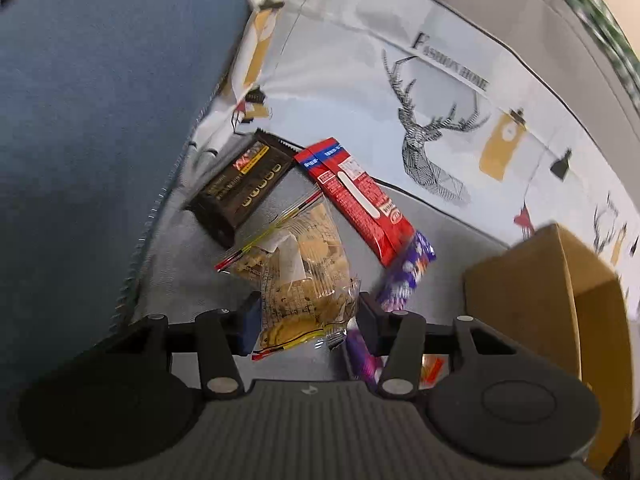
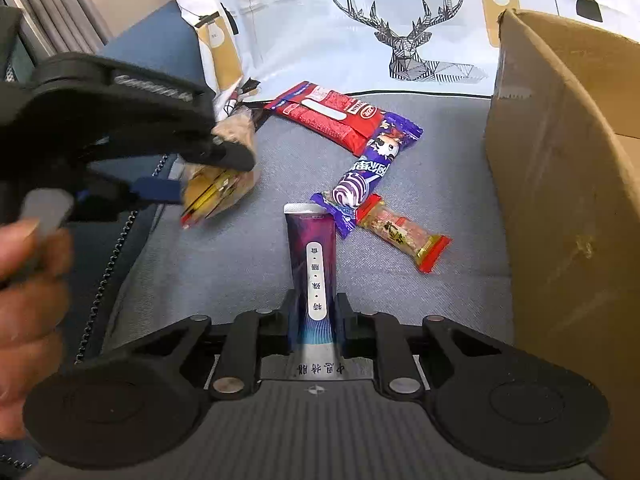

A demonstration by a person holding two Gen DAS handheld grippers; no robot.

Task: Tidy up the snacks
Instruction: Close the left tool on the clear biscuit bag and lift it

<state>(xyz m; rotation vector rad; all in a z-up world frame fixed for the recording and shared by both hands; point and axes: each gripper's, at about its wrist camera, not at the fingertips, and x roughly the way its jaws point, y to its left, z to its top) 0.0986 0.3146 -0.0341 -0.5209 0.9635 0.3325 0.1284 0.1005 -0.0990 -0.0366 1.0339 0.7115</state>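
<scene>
My left gripper (image 1: 308, 316) is shut on a clear bag of cookies (image 1: 308, 280), with a pad pressed to each side. In the right wrist view that left gripper (image 2: 208, 176) holds the cookie bag (image 2: 228, 188) raised off the grey cushion (image 2: 240, 272). My right gripper (image 2: 317, 316) is shut on a purple stick pack (image 2: 314, 256) that points away along the fingers. A black snack pack (image 1: 240, 184), a red pack (image 1: 356, 200) (image 2: 332, 116), a purple candy wrapper (image 1: 404, 272) (image 2: 368, 172) and a small red-ended bar (image 2: 400, 236) lie on the cushion.
An open cardboard box (image 2: 560, 200) (image 1: 540, 300) stands on the right. A white cloth printed with a deer (image 2: 408, 40) (image 1: 432, 152) rises behind the snacks. Blue fabric (image 1: 100, 120) lies to the left. A person's hand (image 2: 28, 280) grips the left gripper's handle.
</scene>
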